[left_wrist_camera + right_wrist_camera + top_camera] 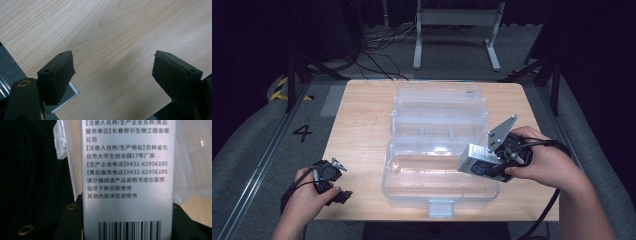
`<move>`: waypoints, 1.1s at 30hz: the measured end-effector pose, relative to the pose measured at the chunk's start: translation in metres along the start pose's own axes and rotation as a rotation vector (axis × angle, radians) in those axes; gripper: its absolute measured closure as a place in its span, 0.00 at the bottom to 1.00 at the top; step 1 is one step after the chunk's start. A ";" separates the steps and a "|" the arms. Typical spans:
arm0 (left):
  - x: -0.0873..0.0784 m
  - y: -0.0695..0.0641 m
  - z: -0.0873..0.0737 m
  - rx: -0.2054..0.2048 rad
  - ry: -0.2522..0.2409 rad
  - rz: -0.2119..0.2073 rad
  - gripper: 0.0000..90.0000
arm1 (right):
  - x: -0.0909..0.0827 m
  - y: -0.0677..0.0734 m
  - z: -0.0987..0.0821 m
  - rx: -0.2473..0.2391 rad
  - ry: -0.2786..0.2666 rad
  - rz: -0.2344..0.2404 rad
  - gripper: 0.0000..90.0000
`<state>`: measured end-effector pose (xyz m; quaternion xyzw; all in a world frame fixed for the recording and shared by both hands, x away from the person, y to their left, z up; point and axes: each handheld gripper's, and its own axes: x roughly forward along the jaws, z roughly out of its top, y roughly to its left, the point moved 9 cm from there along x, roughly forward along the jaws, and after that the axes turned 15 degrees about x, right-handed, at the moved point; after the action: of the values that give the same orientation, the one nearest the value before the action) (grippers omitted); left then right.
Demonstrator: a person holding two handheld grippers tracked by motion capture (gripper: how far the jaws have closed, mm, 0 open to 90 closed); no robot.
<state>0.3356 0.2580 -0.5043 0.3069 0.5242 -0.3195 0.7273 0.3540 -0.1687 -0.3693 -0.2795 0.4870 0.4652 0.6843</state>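
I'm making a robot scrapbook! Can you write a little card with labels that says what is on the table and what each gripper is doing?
table: wooden table
big thing: clear plastic organiser box, lid open
right gripper: jaws shut on a small silver carton, over the box's right side
carton face: printed text and a barcode
left gripper: jaws open, nothing between them, at the table's near left corner

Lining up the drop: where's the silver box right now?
In the high view, the silver box is clamped in the right gripper, above the right end of the open clear case.
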 end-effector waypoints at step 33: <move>0.003 -0.006 0.007 0.014 -0.028 -0.031 0.20 | 0.082 0.036 0.058 -0.129 0.106 0.042 0.63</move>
<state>0.3356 0.2482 -0.5057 0.2994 0.5161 -0.3388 0.7274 0.3519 -0.0756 -0.4214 -0.3369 0.4975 0.4944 0.6281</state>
